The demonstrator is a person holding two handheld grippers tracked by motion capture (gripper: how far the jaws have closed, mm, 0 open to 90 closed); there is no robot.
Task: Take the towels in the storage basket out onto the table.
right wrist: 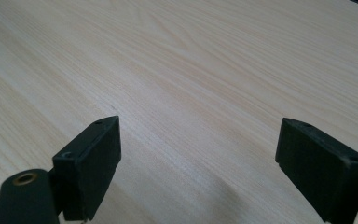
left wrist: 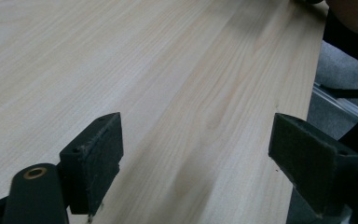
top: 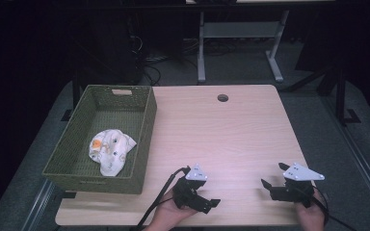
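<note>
On table (top: 231, 130) near edge, both grippers gaping, left gripper (top: 203, 199), right gripper (top: 273, 179), basket (top: 147, 125) lengthwise away.

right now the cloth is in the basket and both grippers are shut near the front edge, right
Not quite. The cloth is in the basket, but the left gripper and right gripper are both open; each gripper view shows its jaws wide apart over bare table.
</note>
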